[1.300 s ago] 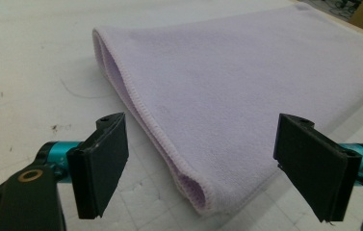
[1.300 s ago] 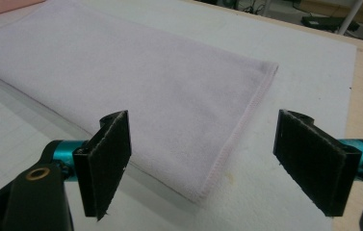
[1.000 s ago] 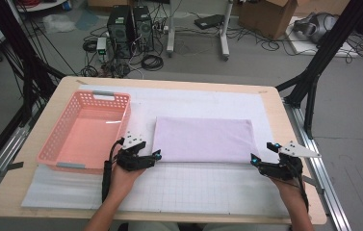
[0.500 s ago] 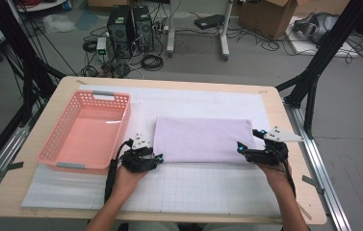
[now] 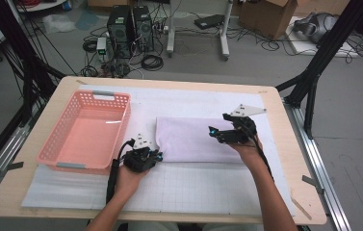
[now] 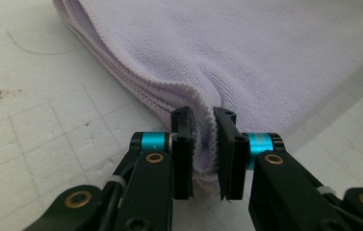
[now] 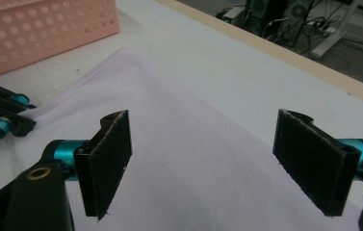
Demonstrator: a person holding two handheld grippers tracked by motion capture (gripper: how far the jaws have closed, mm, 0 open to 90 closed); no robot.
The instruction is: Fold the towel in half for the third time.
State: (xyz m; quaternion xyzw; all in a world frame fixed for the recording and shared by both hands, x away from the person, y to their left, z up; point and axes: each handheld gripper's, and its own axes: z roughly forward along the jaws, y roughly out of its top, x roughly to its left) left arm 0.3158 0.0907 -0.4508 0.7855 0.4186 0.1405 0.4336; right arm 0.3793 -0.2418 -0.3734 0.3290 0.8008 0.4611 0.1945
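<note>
Two grippers, one folded lilac towel lying flat on the white mat, mid tabletop, just right of the pink basket.

Left gripper: its fingers have just been closing and now pinch the towel's near-left corner, with several layers bunched between the pads. The stacked hems show at that edge, so it's a multi-ply fold.

Right gripper: fingers spread wide, hovering above the towel's right half, nothing between them. In the high view it sits over the cloth toward the right edge.

Handling, my read:
- Soft terry, light, zero stiffness, so it will sag and drape from any single grip point.
- Grippy nap, so slip is unlikely, but layers can peel apart if only the top ply is caught.
- Not fragile.
- Best hold: corners or the folded edge, all plies in the bite. The right side should take the matching near-right corner so both ends lift evenly.
</note>
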